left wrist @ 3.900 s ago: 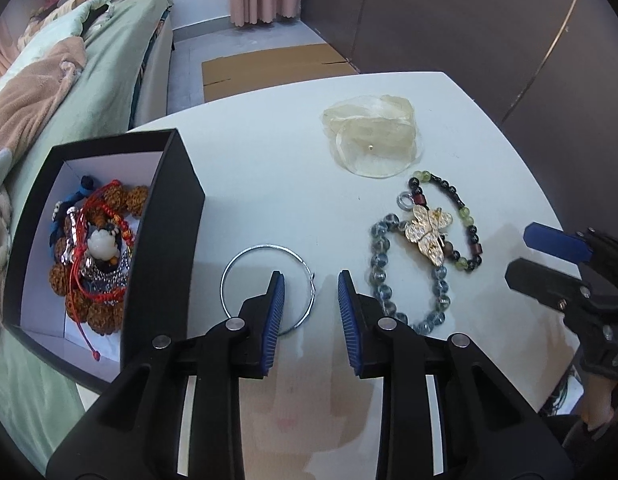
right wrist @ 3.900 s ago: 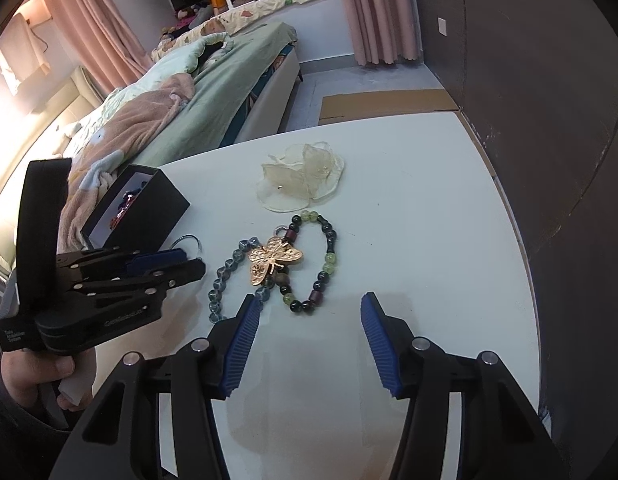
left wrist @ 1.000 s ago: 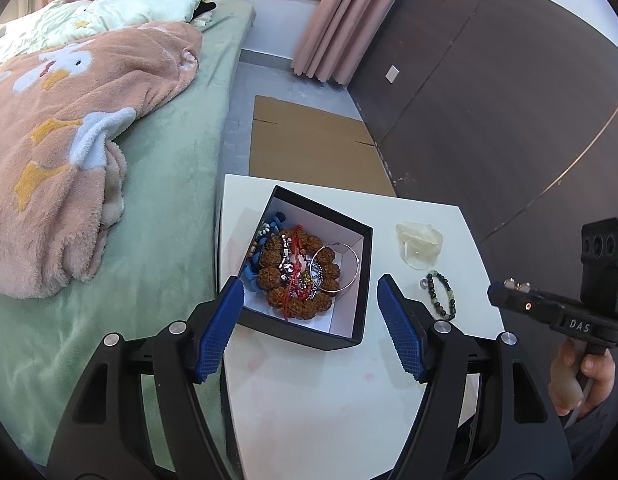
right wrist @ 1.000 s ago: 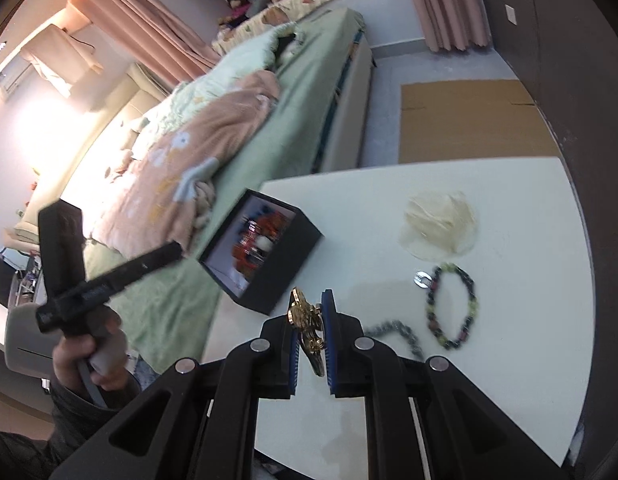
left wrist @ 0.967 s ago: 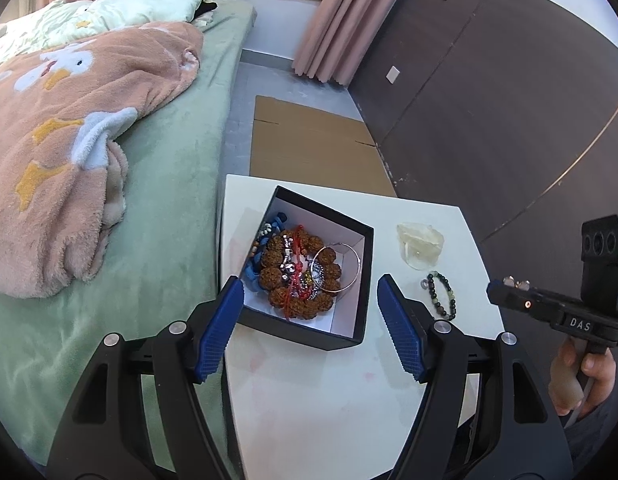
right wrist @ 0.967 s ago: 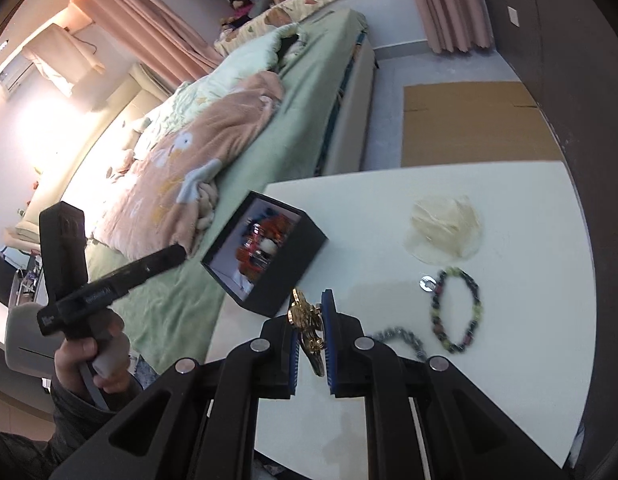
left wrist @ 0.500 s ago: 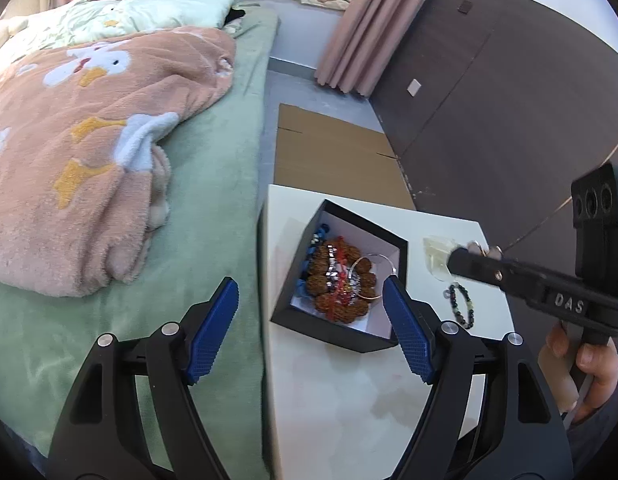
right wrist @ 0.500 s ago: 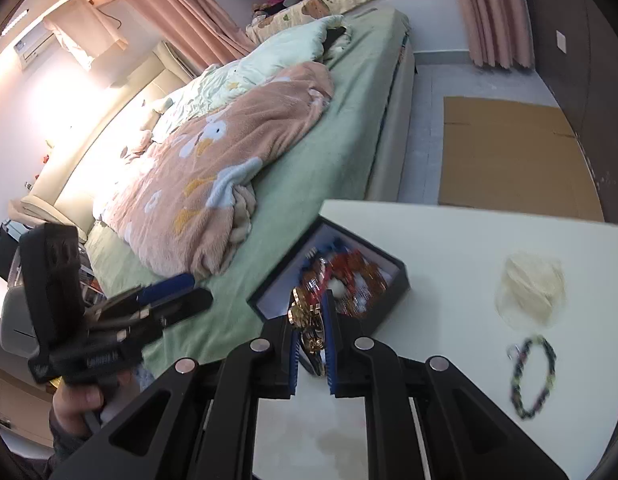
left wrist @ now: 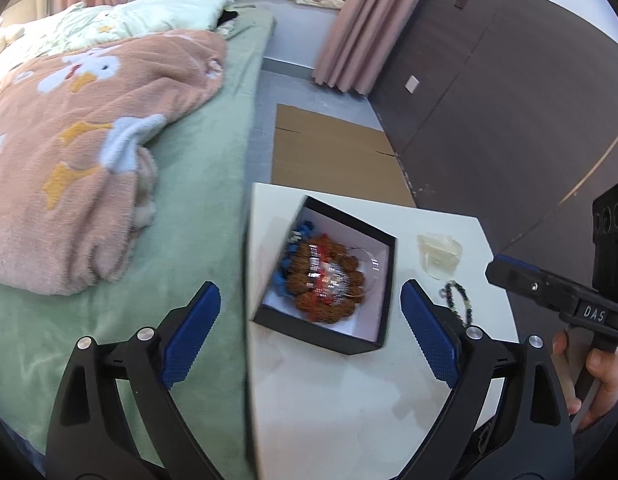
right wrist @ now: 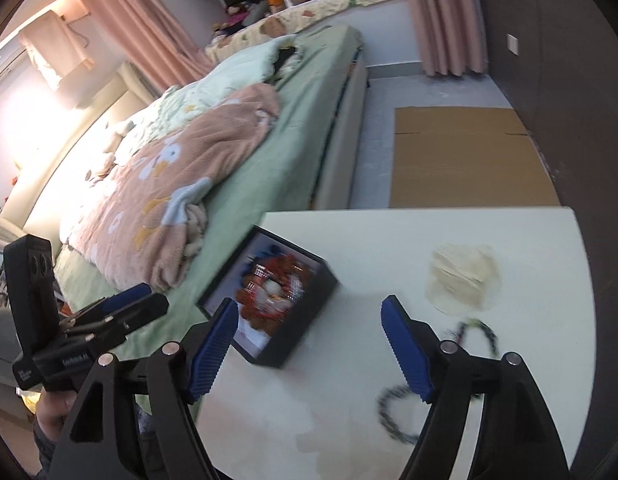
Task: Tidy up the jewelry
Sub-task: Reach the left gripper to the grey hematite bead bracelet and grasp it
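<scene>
From your left wrist, your left gripper [left wrist: 309, 336] has just been spreading wide with nothing between its jaws, above the black jewelry box [left wrist: 329, 332] on the white bench [left wrist: 329, 412]; a beaded bracelet [left wrist: 459, 300] lies right of the box. From your right wrist, your right gripper [right wrist: 309, 354] has just been opening, empty, over the box's right edge; a dark bead strand [right wrist: 393, 412] lies right of the box.

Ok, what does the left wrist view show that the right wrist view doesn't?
Only the left wrist view: the right gripper and its hand, plus a clear look at the bangle in the box.
Only the right wrist view: the left gripper, its hand, and a grey bracelet in plain sight on the table.
Both: box, bag, green-black bracelet, bed. Both grippers' jaws have just been opening, with nothing between them.
</scene>
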`<state>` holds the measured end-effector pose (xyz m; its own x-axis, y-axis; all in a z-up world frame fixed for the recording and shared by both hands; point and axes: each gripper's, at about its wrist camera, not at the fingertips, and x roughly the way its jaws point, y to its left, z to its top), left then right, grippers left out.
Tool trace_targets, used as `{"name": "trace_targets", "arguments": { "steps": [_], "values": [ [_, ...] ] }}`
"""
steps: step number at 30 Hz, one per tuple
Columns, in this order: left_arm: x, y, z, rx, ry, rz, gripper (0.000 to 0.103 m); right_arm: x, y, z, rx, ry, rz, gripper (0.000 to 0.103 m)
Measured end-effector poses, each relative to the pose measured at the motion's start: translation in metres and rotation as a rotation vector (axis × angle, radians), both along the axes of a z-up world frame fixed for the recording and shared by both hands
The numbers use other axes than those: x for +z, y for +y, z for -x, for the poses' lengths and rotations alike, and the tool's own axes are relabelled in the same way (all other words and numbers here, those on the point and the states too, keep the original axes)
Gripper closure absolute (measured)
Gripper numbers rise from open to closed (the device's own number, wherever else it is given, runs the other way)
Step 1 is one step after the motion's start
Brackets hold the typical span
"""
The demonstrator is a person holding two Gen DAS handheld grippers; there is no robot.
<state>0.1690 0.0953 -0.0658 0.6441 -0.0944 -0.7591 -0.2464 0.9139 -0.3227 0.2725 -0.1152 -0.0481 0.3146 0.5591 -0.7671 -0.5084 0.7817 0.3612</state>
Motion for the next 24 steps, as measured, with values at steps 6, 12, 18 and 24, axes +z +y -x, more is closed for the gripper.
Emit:
{"name": "trace_targets", "arguments": {
  "steps": [6, 12, 18, 24],
  "values": [
    [-0.001, -0.039, -0.01, -0.068, 0.001, -0.004, 0.012, -0.012, -0.05, 0.002, -0.08, 0.015, 0.028, 0.03],
    [-0.001, -0.079, -0.017, -0.141, 0.005, -0.022, 0.012, -0.022, -0.093, 0.008, -0.162, 0.016, 0.034, 0.028],
    [-0.008, -0.118, -0.026, -0.23, 0.036, -0.051, 0.021, -0.036, -0.121, 0.015, -0.224, 0.016, 0.062, 0.028],
    [-0.024, -0.149, -0.036, -0.302, 0.08, -0.08, 0.037, -0.055, -0.139, 0.016, -0.277, 0.026, 0.09, 0.028]
  ]
}}
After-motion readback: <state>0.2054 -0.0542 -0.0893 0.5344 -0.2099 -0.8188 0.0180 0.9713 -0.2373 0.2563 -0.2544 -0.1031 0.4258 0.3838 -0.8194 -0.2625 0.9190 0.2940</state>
